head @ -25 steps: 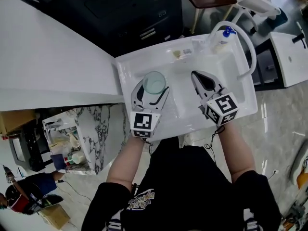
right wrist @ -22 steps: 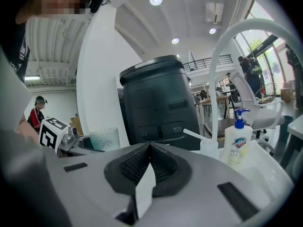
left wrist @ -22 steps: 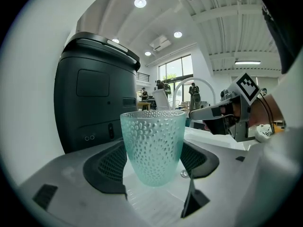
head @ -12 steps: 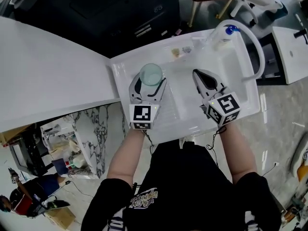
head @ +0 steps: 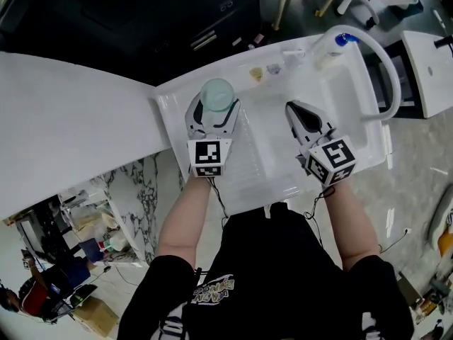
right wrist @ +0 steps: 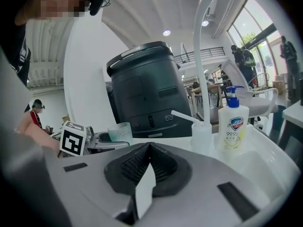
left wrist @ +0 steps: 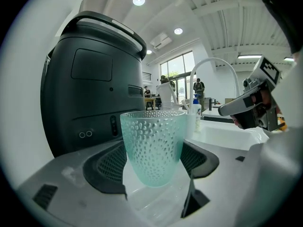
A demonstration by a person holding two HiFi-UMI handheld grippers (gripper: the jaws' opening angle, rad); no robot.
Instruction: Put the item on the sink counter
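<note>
Left gripper view shows our left gripper (head: 214, 109) clamped on the dimpled green glass cup (left wrist: 152, 145), upright above the sink counter (head: 170, 106) at its far left corner. Our right gripper (head: 294, 109) hangs over the basin, jaws together and empty. We judge the next move is to lower the cup, then release it.

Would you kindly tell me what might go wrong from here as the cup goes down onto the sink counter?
Two risks, I think. The left tool grips the cup low on its tapered, dimpled wall, so it may slip or tip as the jaws open. The cup also hangs near the back left corner of the counter; set down too far out, it might go over the rim.
</note>
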